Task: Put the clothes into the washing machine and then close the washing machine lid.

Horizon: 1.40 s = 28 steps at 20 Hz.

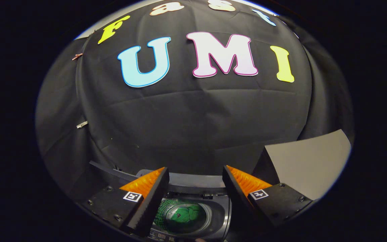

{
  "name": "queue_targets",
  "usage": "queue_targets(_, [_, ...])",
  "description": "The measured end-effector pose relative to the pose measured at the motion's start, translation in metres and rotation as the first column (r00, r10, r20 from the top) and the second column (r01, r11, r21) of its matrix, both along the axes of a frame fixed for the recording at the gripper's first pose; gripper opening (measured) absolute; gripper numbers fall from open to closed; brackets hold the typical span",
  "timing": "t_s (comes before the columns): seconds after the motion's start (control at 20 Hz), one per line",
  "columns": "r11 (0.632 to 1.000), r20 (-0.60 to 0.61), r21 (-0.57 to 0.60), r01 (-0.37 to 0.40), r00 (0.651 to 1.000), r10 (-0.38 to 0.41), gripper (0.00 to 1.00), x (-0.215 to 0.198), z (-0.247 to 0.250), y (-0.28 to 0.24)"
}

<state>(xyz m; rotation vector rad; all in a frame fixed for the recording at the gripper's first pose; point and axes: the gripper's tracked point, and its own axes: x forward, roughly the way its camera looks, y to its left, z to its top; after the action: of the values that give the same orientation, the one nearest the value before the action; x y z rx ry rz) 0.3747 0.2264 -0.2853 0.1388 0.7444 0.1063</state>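
My gripper point(195, 174) hangs open above the washing machine point(220, 211), with nothing between its fingers. Below and between the fingers I look down into the machine's round drum. A green piece of clothing point(184, 215) lies at the bottom of the drum. The machine's lid point(193, 179) stands raised at the back of the opening, just beyond the fingertips.
The black cloth wall point(193, 121) rises close behind the machine. A grey board or panel point(309, 163) leans to the right of the machine, past the right finger.
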Motion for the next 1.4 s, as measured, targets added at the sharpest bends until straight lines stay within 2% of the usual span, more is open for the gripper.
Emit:
queue_targets(0.4, [0.999,-0.118,-0.01,-0.045,0.992,0.043,0.97,-0.063,-0.02,0.003])
queue_targets(1.1, [0.997,-0.085,0.011,-0.083,0.993,0.083,0.99,-0.103,0.013,0.001])
queue_targets(1.4, [0.99,0.009,0.035,-0.14,0.99,0.14,0.99,-0.136,0.063,0.0])
